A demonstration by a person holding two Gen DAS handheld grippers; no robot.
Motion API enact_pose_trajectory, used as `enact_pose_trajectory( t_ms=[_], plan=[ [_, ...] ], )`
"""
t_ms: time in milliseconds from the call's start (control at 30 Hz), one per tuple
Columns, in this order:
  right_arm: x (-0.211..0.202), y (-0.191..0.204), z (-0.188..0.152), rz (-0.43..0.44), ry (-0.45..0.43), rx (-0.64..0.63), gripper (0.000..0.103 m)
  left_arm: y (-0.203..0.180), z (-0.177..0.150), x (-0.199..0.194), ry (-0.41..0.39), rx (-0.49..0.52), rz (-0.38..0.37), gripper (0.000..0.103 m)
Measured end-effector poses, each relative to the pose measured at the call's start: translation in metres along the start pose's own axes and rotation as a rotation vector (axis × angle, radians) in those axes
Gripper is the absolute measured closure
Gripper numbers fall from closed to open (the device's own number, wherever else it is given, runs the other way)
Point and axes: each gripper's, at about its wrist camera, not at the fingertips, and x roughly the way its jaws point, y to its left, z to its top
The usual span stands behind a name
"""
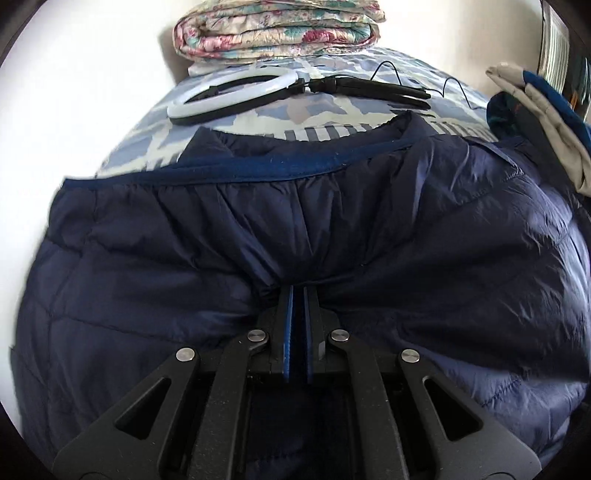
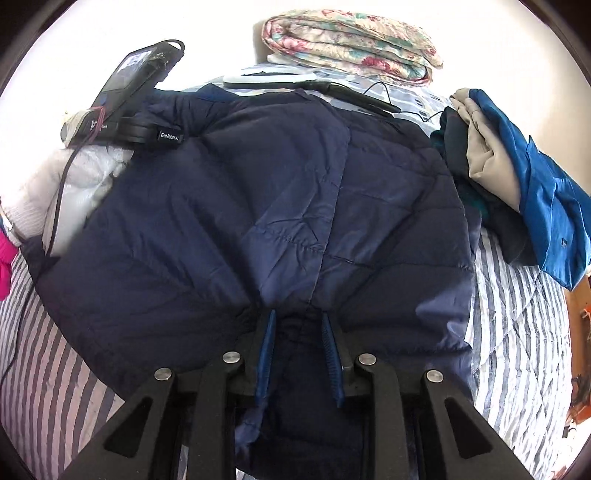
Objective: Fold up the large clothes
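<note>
A large navy quilted jacket [image 1: 332, 229] lies spread over the bed and fills both views [image 2: 295, 206]. My left gripper [image 1: 298, 290] is shut on a fold of the jacket, and its blue-padded fingers pinch the fabric, which puckers around them. My right gripper [image 2: 297, 314] has its jaws partly apart around a thick bunch of the jacket's edge. The fabric sits between its blue pads [image 2: 267, 343]. The left gripper's body with its mounted phone [image 2: 125, 92] shows at the jacket's far left in the right wrist view.
A striped and patterned bedspread [image 2: 517, 332] covers the bed. A ring light [image 1: 229, 96] with black tripod legs lies beyond the jacket. A folded floral quilt [image 1: 277, 29] sits against the wall. A pile of blue, beige and dark clothes [image 2: 517, 177] lies at the right.
</note>
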Motion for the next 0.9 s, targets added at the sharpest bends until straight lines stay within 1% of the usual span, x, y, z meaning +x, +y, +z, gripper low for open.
enact_pose_trajectory(
  t_ms=[67,100,133,167,200,233,267,300,367,400,467,533,567,633,667,700,733,800,833,867,900],
  plan=[
    [-0.007,-0.001,-0.001,-0.004,-0.008,0.016,0.076,-0.001,0.001,-0.006,0.0,0.003,0.009,0.1],
    [-0.014,-0.002,-0.003,-0.003,-0.015,0.038,0.075,0.001,0.001,-0.018,-0.025,-0.006,0.0,0.1],
    [-0.019,-0.004,-0.004,-0.003,-0.023,0.063,0.067,0.002,0.0,-0.029,-0.046,-0.013,-0.011,0.1],
    [-0.031,-0.011,-0.009,-0.004,-0.044,0.113,0.053,0.003,-0.004,-0.044,-0.073,-0.021,-0.026,0.1],
    [-0.041,-0.017,-0.015,-0.012,-0.061,0.158,0.046,0.003,-0.008,-0.059,-0.095,-0.03,-0.043,0.1],
    [-0.051,-0.024,-0.022,-0.026,-0.078,0.209,0.037,0.002,-0.013,-0.072,-0.11,-0.037,-0.06,0.1],
    [-0.059,-0.031,-0.03,-0.039,-0.089,0.254,0.033,0.001,-0.019,-0.085,-0.125,-0.048,-0.084,0.1],
    [-0.065,-0.039,-0.037,-0.058,-0.09,0.294,0.031,-0.002,-0.026,-0.095,-0.128,-0.053,-0.097,0.1],
    [-0.072,-0.056,-0.054,-0.079,-0.075,0.4,0.026,-0.008,-0.038,-0.105,-0.113,-0.047,-0.118,0.1],
    [-0.073,-0.065,-0.064,-0.068,-0.067,0.472,0.025,-0.013,-0.048,-0.108,-0.102,-0.046,-0.142,0.1],
    [-0.071,-0.081,-0.08,-0.004,-0.047,0.611,0.025,-0.021,-0.061,-0.109,-0.085,-0.043,-0.157,0.1],
    [-0.065,-0.095,-0.098,0.076,-0.042,0.755,0.023,-0.03,-0.073,-0.106,-0.075,-0.028,-0.148,0.1],
    [-0.059,-0.1,-0.108,0.137,-0.044,0.842,0.02,-0.034,-0.079,-0.106,-0.069,-0.025,-0.141,0.1],
    [-0.047,-0.102,-0.118,0.233,-0.049,0.938,0.02,-0.04,-0.09,-0.094,-0.038,-0.022,-0.132,0.1],
    [-0.044,-0.101,-0.119,0.255,-0.053,0.957,0.02,-0.043,-0.094,-0.088,-0.033,-0.015,-0.122,0.1],
    [-0.041,-0.099,-0.118,0.261,-0.065,0.964,0.02,-0.045,-0.096,-0.086,-0.05,-0.005,-0.111,0.1],
    [-0.04,-0.096,-0.115,0.261,-0.078,0.956,0.02,-0.047,-0.098,-0.086,-0.067,0.003,-0.101,0.1],
    [-0.039,-0.086,-0.104,0.288,-0.102,0.922,0.023,-0.05,-0.098,-0.085,-0.067,0.02,-0.083,0.1],
    [-0.036,-0.083,-0.098,0.283,-0.093,0.905,0.031,-0.049,-0.097,-0.088,-0.055,0.02,-0.08,0.1],
    [-0.035,-0.08,-0.093,0.269,-0.083,0.889,0.043,-0.047,-0.096,-0.093,-0.041,0.016,-0.085,0.1],
    [-0.035,-0.076,-0.088,0.25,-0.076,0.872,0.05,-0.044,-0.096,-0.102,-0.034,0.004,-0.1,0.1]
  ],
)
